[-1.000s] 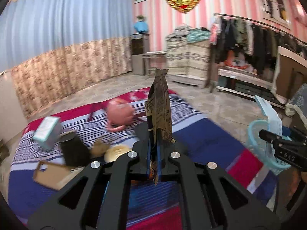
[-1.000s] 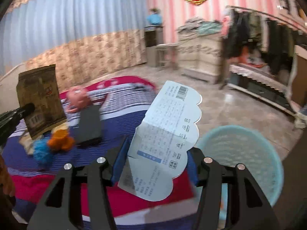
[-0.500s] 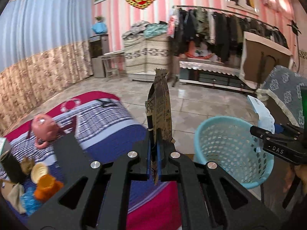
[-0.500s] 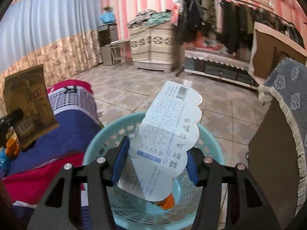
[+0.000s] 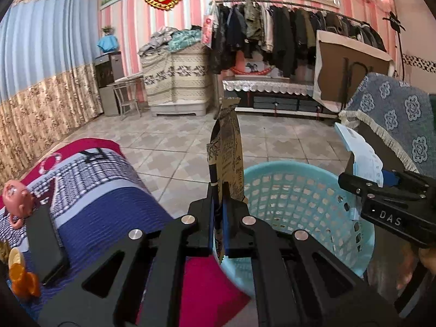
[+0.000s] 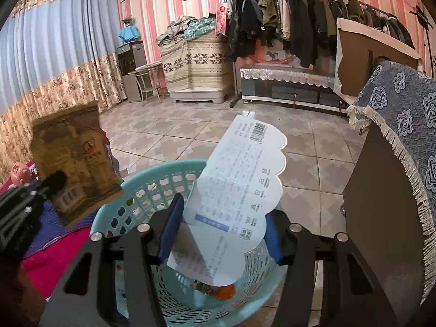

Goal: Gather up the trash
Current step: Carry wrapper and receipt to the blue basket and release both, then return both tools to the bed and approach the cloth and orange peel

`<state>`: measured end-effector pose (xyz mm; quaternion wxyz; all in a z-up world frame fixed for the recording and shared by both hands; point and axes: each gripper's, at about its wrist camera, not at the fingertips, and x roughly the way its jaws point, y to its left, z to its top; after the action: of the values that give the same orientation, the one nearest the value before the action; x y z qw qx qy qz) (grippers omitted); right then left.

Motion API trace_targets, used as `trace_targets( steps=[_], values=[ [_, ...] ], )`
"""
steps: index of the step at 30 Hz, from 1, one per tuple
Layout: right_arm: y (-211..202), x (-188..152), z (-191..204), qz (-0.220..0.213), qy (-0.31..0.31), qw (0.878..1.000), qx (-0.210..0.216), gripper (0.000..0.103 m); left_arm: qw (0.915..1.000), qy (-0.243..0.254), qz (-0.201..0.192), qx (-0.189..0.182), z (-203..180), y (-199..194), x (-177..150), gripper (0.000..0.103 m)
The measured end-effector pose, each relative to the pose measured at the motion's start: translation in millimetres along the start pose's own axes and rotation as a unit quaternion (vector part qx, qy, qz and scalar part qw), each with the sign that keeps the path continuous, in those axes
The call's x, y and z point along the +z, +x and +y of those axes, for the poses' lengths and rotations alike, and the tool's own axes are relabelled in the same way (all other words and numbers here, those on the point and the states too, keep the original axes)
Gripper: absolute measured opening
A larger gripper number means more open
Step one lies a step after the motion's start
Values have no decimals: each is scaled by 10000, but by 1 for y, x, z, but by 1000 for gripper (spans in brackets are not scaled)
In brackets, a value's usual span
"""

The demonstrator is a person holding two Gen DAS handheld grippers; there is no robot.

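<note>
Two pieces of trash are up for dropping. From the left wrist, the left gripper [image 5: 220, 226] is clamped edge-on around a brown packet [image 5: 225, 160], at the near rim of the blue basket [image 5: 365, 248], not yet over its opening.

From the right wrist, the right gripper [image 6: 220, 231] pinches a white printed sheet [image 6: 237, 199] directly over the basket. Next, I'd guess: spread those jaws, then bring the packet across.
</note>
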<state>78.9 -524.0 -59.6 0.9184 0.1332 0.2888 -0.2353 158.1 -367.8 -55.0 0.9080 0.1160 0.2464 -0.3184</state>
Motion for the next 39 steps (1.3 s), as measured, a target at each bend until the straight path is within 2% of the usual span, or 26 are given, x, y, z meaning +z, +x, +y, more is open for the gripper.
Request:
trace_targets(
  steps=[4,6,7,9,11,13,18,22,26,27,28,30,39],
  values=[
    [2,3,-6,4,83,10000,-33,54,9998,136,102,-100,-15,11,0,4],
    [4,2,-8,24,111,9999,-61,54,9997,238,88,-49,-21,15,-1,9],
    [5,2,-9,45,120,9999,-75,54,9996,276,76,-11,-22,15,-1,14],
    [8,1,-10,79,132,9998,-93,54,9995,317,81,49,-24,16,-1,54],
    [10,0,-11,101,140,9998,-94,54,9994,307,32,139,-20,13,-2,65],
    [11,-1,-9,121,133,9998,-96,54,9993,284,11,234,-15,10,-2,68],
    [15,-4,2,171,30,9998,-97,54,9990,38,-73,449,7,1,-2,87],
    [20,-7,14,216,-44,9997,-92,54,9966,-132,-103,811,27,-2,-2,94],
    [24,-8,26,272,-119,9995,-78,55,9952,-448,-79,866,50,-5,0,95],
    [24,-8,27,272,-126,9995,-61,60,9949,-496,-82,876,54,-7,1,95],
    [25,-7,30,263,-142,9995,-63,71,9944,-555,-87,890,58,-8,0,95],
    [22,-7,33,192,-168,9996,-132,77,9933,-658,-112,942,68,-13,-1,95],
    [20,-8,45,131,-301,9993,-201,87,9889,-923,-258,1136,98,-44,-10,97]
  ],
)
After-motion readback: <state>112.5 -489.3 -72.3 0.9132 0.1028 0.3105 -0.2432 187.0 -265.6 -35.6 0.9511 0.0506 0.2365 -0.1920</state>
